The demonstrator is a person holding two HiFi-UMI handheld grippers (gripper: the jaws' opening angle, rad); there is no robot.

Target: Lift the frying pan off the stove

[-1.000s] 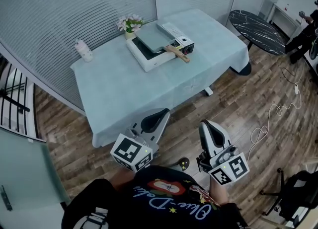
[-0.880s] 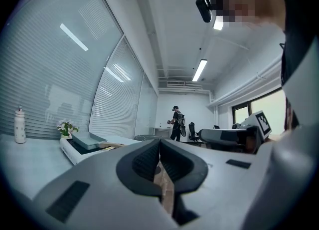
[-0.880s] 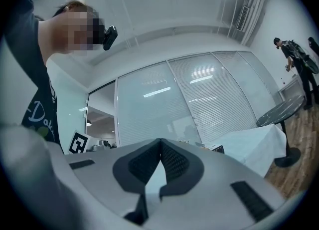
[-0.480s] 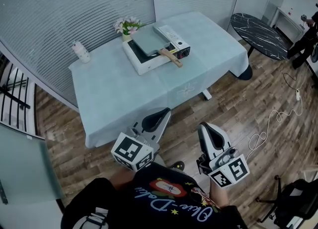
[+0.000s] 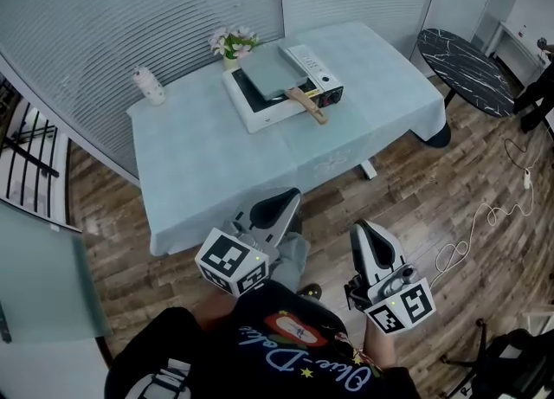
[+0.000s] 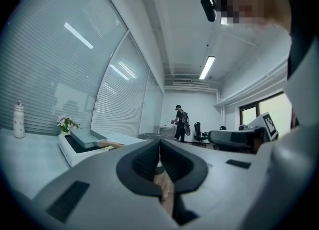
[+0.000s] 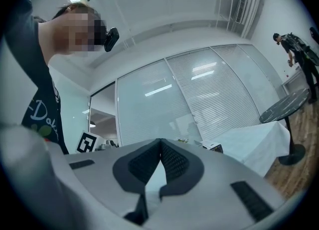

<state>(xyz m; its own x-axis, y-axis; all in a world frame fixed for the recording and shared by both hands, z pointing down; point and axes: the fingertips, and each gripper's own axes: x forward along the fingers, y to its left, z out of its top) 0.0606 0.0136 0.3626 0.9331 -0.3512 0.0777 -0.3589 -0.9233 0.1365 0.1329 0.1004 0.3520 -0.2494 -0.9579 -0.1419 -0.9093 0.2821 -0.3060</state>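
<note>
A pale green square frying pan (image 5: 265, 69) with a wooden handle (image 5: 310, 104) rests on a white portable stove (image 5: 264, 110) at the far side of the table (image 5: 216, 164). The pan (image 6: 85, 136) also shows at the left of the left gripper view, far off. My left gripper (image 5: 275, 207) hangs shut and empty over the floor, just short of the table's near edge. My right gripper (image 5: 367, 237) is shut too, empty, held over the wooden floor to the right. Both are far from the pan.
A small flower pot (image 5: 230, 45) and a white bottle (image 5: 147, 86) stand at the table's back edge by the glass wall. A dark round marble table (image 5: 465, 58) stands at the right. A white cable (image 5: 485, 207) lies on the wooden floor.
The head view has shifted a little, so the table sits slightly more to the right. Both grippers stay shut and low in front of my body.
</note>
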